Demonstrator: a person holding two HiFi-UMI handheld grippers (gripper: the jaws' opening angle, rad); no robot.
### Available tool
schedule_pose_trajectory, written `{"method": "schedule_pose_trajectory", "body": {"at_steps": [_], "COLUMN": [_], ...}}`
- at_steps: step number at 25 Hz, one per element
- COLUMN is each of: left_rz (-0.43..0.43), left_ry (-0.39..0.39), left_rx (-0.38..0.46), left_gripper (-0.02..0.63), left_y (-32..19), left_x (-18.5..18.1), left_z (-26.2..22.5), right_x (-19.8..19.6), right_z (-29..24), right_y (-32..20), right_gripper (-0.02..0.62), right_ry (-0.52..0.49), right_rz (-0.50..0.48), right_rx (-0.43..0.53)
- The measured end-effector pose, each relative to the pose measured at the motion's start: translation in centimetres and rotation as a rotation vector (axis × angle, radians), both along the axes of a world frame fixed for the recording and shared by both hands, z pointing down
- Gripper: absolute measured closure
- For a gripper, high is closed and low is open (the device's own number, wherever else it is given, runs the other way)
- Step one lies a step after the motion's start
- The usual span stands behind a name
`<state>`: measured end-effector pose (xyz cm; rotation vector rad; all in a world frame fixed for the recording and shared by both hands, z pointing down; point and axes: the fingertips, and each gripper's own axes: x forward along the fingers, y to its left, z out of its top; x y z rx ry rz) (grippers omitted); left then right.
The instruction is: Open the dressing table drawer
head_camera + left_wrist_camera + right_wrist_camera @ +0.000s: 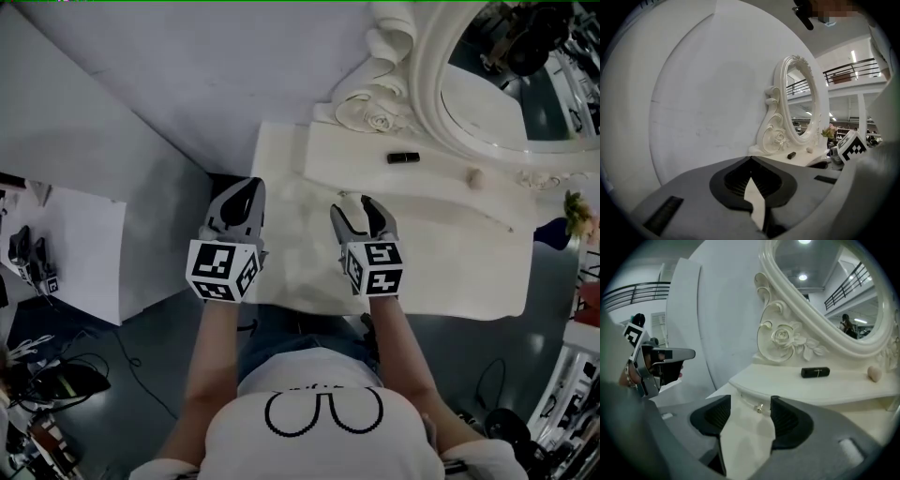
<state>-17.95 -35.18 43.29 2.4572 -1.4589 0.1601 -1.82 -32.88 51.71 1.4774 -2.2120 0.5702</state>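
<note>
The white dressing table [459, 281] carries a raised shelf [422, 178] under an oval mirror [487, 103]. In the right gripper view a small metal drawer knob [760, 407] sits on the white front under the shelf edge. My right gripper [750, 403] is open, and the knob lies between its jaw tips without either pad touching it. From the head view the right gripper [361, 203] points at the shelf's front. My left gripper [247, 187] hovers over the table's left end, its tips [751, 160] together, with nothing held.
A black tube [403, 157] and a small pale egg-shaped thing [474, 175] lie on the shelf. Flowers [577, 214] stand at the right end. A white panel wall backs the table. A low white block [75, 253] and cables are on the floor to the left.
</note>
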Motion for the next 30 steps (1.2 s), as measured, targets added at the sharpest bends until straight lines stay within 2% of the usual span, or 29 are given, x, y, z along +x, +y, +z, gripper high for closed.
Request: {"method": "schedule_pose_trajectory", "body": {"at_steps": [4,9,10,12,13,30], "left_rz": [-0.023,-0.023,-0.021,-0.01,-0.003,0.036], "left_ry": [0.003,0.004,0.006,0.008,0.006,0.027], "left_rx": [-0.017,-0.032,-0.034,-0.038,-0.039,-0.028], "left_gripper": [0.607,0.607,0.607,0.607,0.607,0.607], "left_y": [-1.0,-1.6,-1.6,-1.3,-1.2,-0.1], "left_x": [-1.8,-2.8,-2.8,-2.6,-2.5,-2.0], "left_z": [1.3,2.1,2.2,2.4,2.4,2.2], "right_x": [-0.7,-0.1,0.1,0.2,0.2,-0.4], "right_z": [3.8,7.1,7.3,7.6,7.6,7.8], "right_y": [-0.6,-2.4,-2.7,-3.1,-3.2,-0.8], "right_gripper": [0.333,0.385,0.401,0.476,0.486,0.495], "right_ry": [-0.006,-0.046,-0.051,-0.055,-0.056,-0.036], "right_rz": [0.032,0.137,0.155,0.178,0.182,0.188], "right_rx": [-0.087,-0.17,-0.175,-0.174,-0.173,-0.207]}}
